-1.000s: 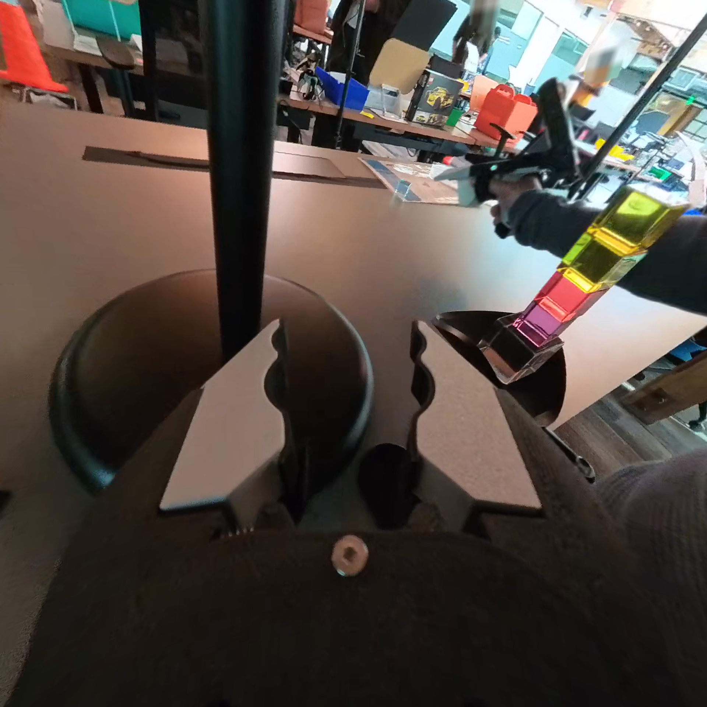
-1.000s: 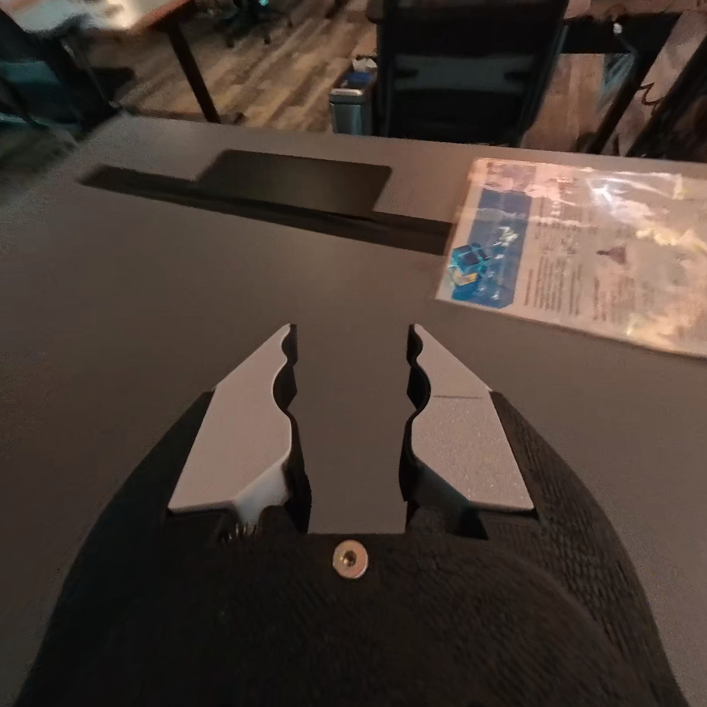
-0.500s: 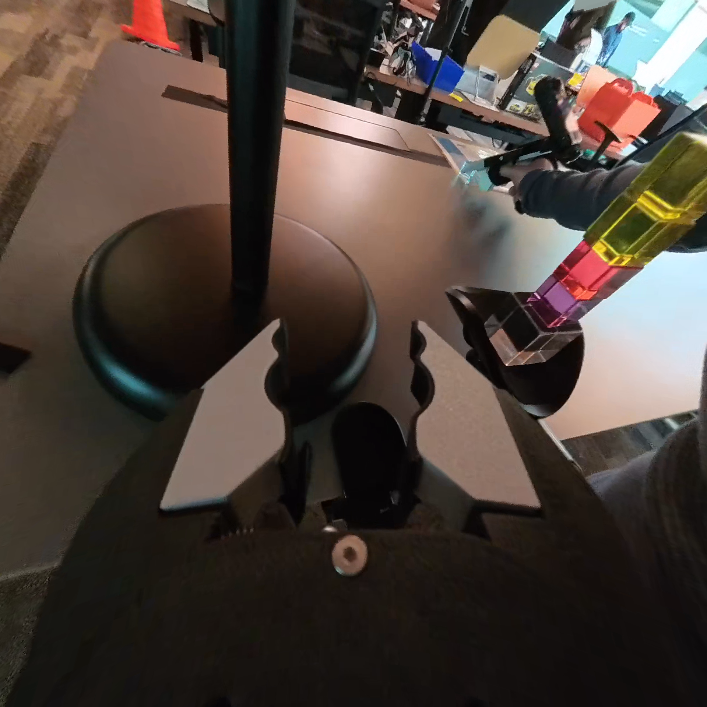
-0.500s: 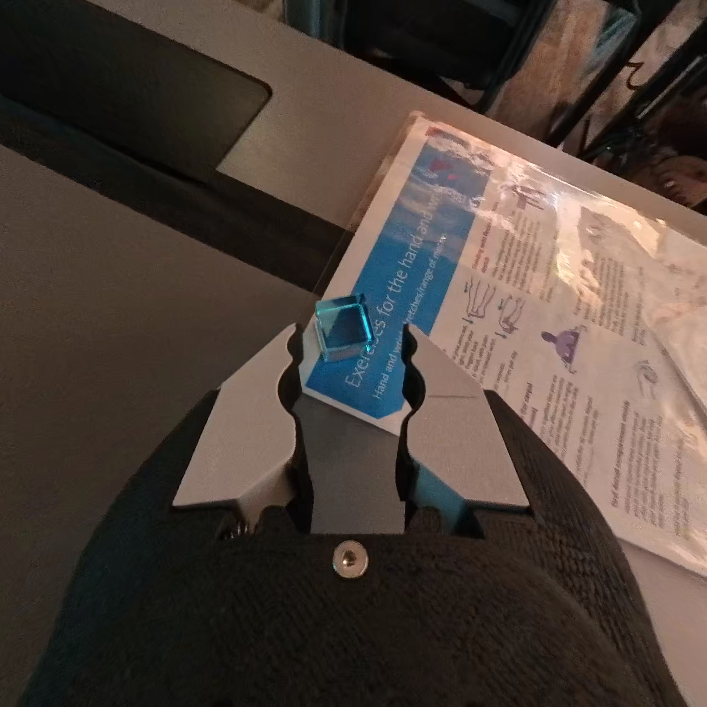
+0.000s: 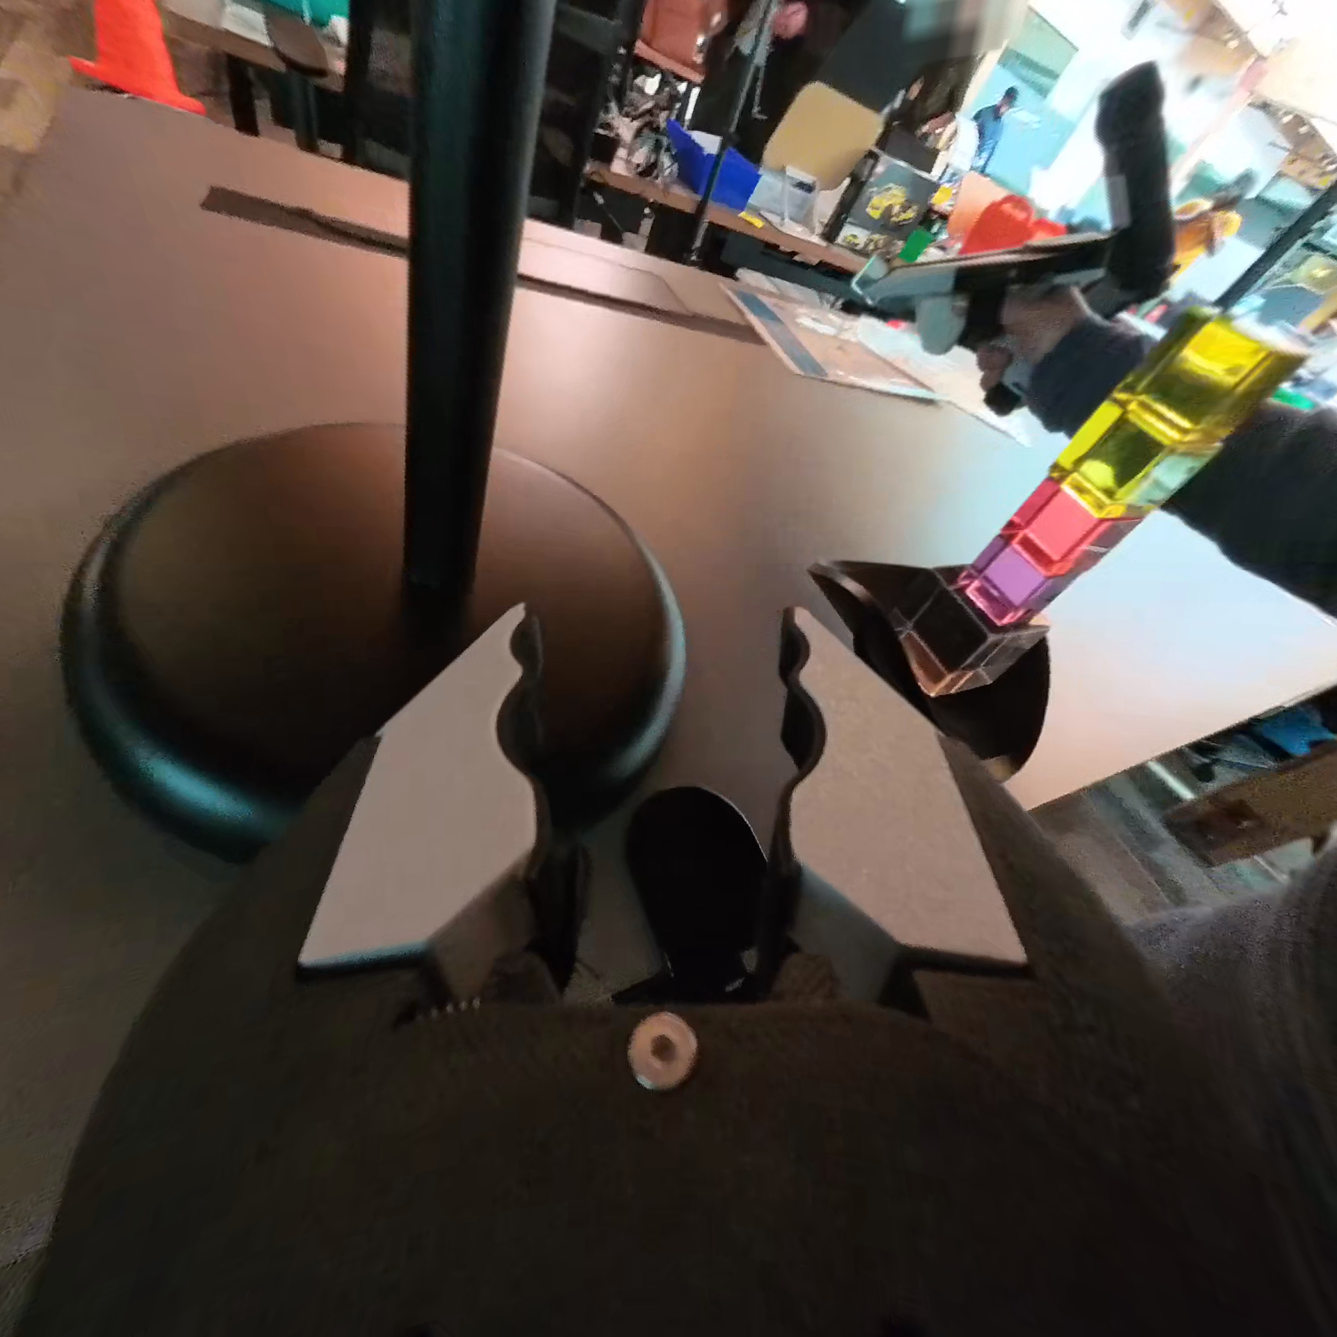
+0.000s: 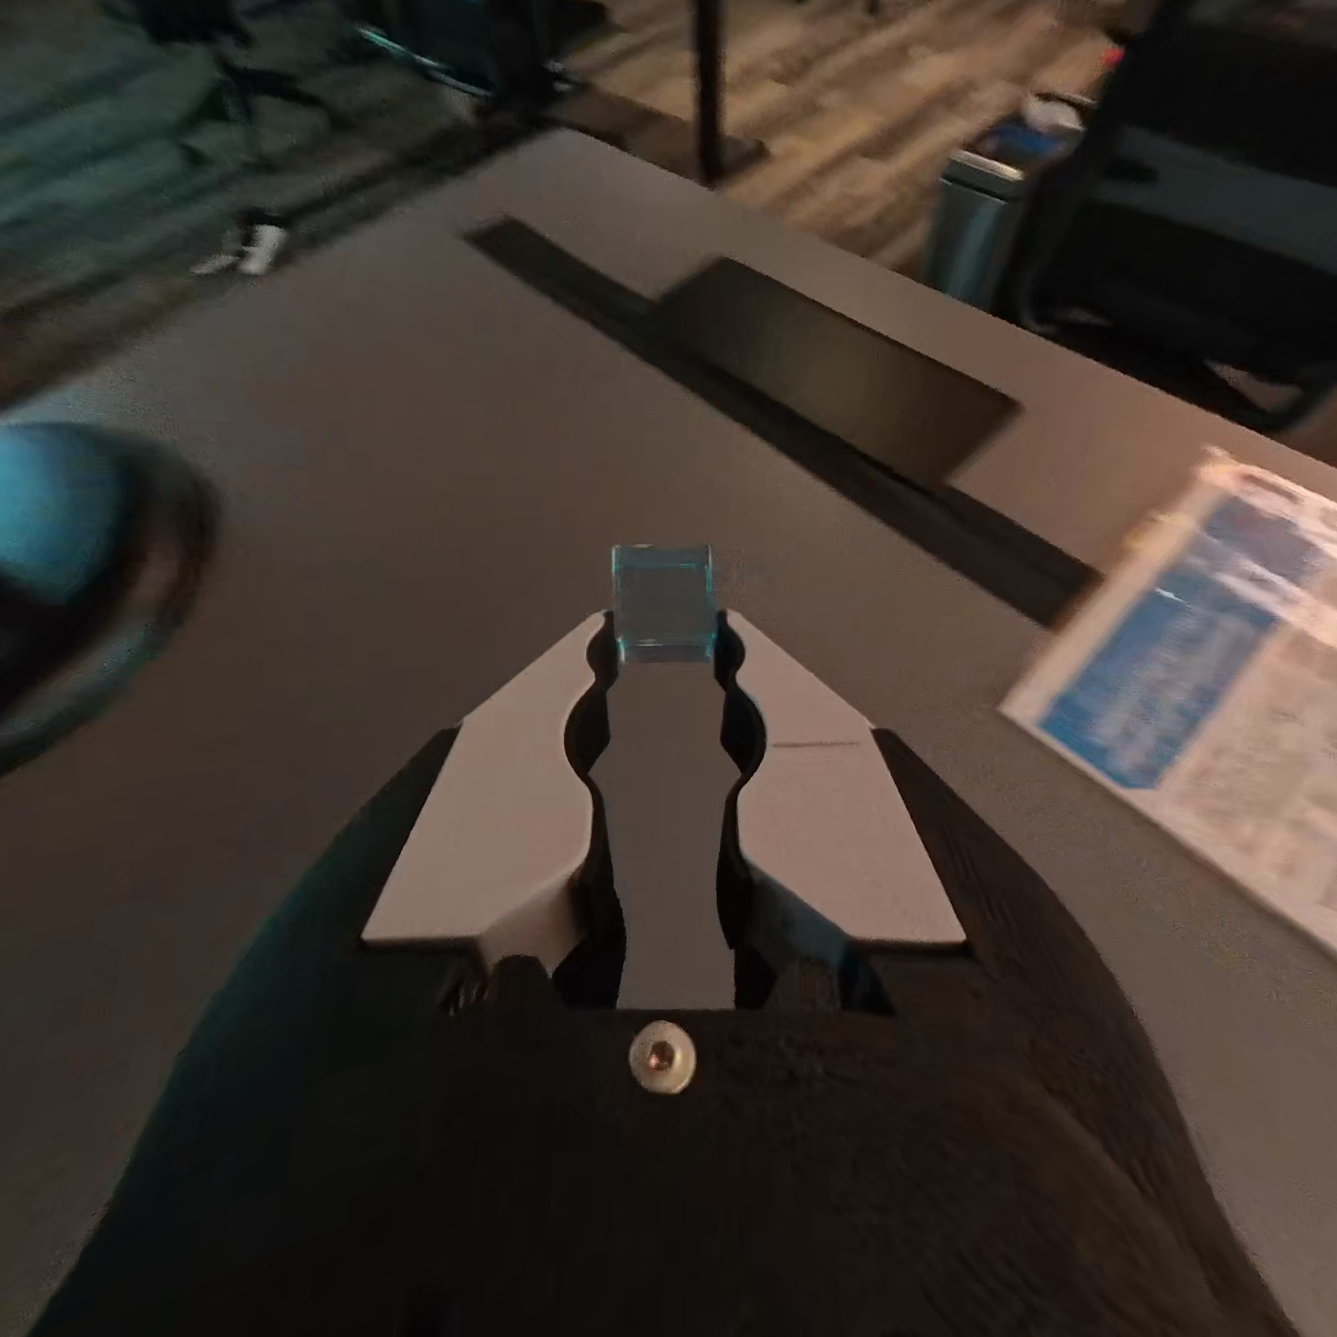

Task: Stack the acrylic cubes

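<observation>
L gripper [image 5: 655,637] spread, nothing in it, over round black stand base [image 5: 181,738] w/ pole [image 5: 463,289]. Right of it: black dish [image 5: 1013,723] w/ clear-block tower [image 5: 1128,492] standing in it. R gripper [image 6: 662,633] pinching blue clear cube [image 6: 662,604] above table [image 6: 362,506]. Farther right: laminated printed sheet [image 6: 1194,687], text blurred.

I am looking at a flat brown table [image 5: 723,434]. Sitting on it is a round black stand base [image 5: 217,615] with a black pole [image 5: 463,289] rising from it. Off to the right a black disc [image 5: 1013,723] is carrying a leaning stack of see-through coloured cubes [image 5: 1085,521]. Farther back a laminated sheet [image 6: 1194,651] is lying flat, beside a dark recessed panel [image 6: 832,376].
</observation>
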The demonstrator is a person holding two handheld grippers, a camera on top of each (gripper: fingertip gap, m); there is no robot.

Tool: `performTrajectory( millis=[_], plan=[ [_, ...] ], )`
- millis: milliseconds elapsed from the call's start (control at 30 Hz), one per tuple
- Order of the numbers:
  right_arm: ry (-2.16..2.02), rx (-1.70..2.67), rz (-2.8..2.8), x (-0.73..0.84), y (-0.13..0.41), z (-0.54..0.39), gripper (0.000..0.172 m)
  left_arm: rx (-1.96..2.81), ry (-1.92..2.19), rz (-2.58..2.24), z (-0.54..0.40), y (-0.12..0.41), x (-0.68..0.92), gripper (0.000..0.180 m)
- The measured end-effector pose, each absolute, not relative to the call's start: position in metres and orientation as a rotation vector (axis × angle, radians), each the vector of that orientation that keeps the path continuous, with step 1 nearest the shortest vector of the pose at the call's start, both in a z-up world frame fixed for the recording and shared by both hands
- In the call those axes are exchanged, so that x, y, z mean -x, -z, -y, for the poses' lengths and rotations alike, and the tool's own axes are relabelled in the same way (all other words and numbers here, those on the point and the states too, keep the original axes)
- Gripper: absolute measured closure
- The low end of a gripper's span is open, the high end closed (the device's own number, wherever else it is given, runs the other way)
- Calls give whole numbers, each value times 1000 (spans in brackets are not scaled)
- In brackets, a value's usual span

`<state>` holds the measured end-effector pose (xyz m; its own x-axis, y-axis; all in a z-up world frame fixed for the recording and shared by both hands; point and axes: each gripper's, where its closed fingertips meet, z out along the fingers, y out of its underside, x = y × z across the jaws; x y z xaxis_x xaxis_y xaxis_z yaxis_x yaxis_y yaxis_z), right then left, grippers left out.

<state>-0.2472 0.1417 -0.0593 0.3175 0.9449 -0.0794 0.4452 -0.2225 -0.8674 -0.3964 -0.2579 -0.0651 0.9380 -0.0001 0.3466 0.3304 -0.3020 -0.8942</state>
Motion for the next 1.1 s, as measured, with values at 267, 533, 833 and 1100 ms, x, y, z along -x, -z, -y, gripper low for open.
performTrajectory(
  millis=[267, 533, 833, 1100],
  plan=[
    [-1165, 1478, 1719, 269, -45, 115, 148, 1812, 418, 113, 272, 45, 395, 113],
    [-1104, 1364, 2018, 283, -53, 215, 147, 1791, 435, 38, 297, 33, 396, 114],
    [-973, 1410, 2063, 287, -40, 217, 147, 1784, 434, 36, 316, 32, 398, 114],
    [-951, 1433, 2079, 286, -35, 215, 147, 1791, 431, 31, 320, 31, 398, 113]
  ],
)
